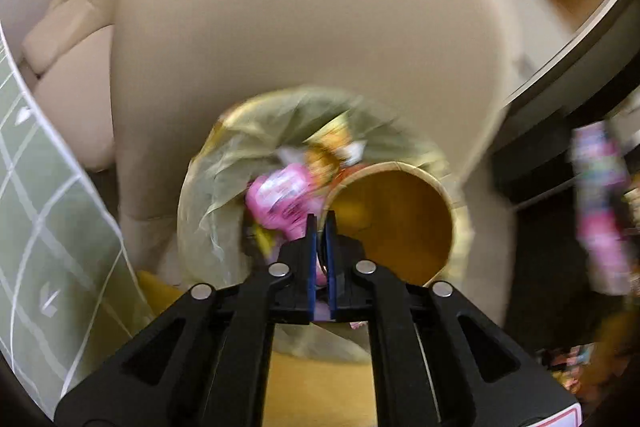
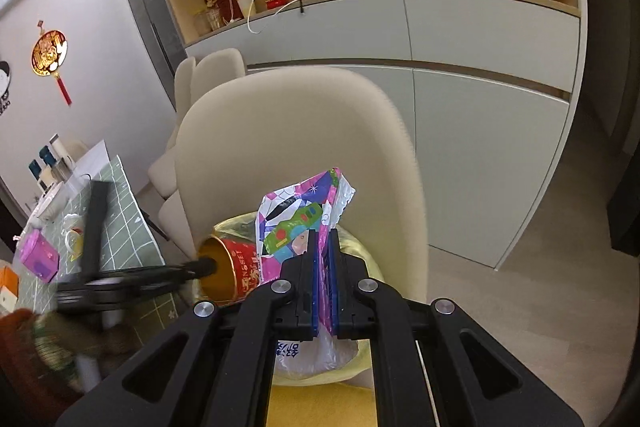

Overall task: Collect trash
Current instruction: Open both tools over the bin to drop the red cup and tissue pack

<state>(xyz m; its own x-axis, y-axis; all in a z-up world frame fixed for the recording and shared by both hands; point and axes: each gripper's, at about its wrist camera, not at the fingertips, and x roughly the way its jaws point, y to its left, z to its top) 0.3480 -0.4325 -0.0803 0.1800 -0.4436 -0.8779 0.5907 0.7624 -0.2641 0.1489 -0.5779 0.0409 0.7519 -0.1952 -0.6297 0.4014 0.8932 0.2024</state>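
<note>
Right wrist view gives us the cream chair [image 2: 304,147] at twelve o'clock, the yellow-lined bin [image 2: 360,251] on its seat. Our right gripper [image 2: 324,259] is clamped on a bright printed wrapper [image 2: 296,223]. At nine o'clock the left gripper [image 1: 320,227] — jaws nearly closed — pinches the rim of a red paper cup [image 2: 236,267] over the bin.

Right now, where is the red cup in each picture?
Left wrist view: the cup is centre right, its open mouth facing us, rim pinched in the left fingers.
Right wrist view: the cup is lower left, tipped sideways.
Shared landmark: the yellow bin bag beside it.
</note>
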